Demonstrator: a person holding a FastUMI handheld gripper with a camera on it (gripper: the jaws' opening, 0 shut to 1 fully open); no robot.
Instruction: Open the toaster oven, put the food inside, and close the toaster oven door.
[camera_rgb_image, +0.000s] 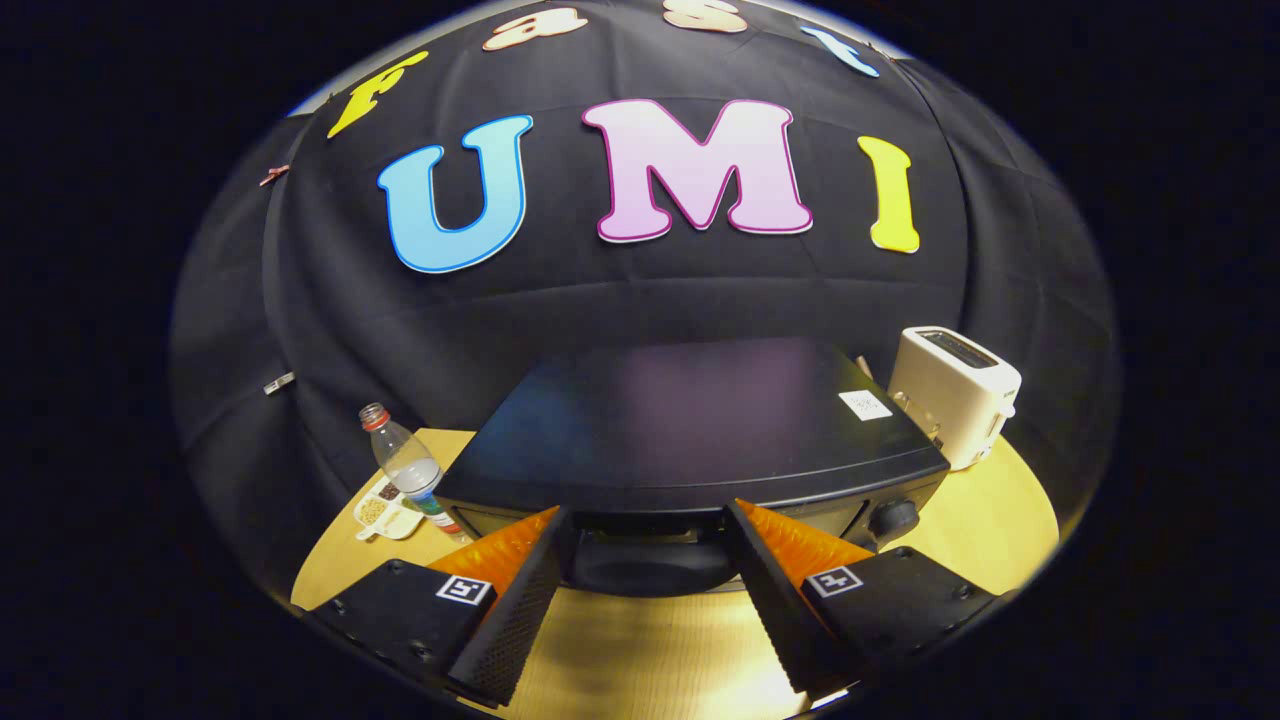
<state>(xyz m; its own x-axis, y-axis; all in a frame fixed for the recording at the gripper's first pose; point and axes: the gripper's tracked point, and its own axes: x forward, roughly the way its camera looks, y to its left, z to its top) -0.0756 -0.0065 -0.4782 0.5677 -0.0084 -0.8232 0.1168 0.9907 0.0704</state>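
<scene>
Pale wood of the bench lies bare right under your gripper, between its two fingers. You have the jaws spread wide, and they grip nothing. The fingertips reach up to the front of the toaster oven, one on either side of the dark curved handle along its upper front, which sits in the gap between them; you cannot tell from here whether either tip touches the oven.

That black oven stands squarely ahead of you in the middle of the bench, its flat top carrying a small white sticker near the right rear corner. A round knob shows on its front, just beyond your right finger.

Toward the bench's left edge, beside the oven, a clear plastic bottle stands upright with a small white tray of food at its foot. At the right rear corner of the bench, a white pop-up toaster stands close beside the oven.
</scene>
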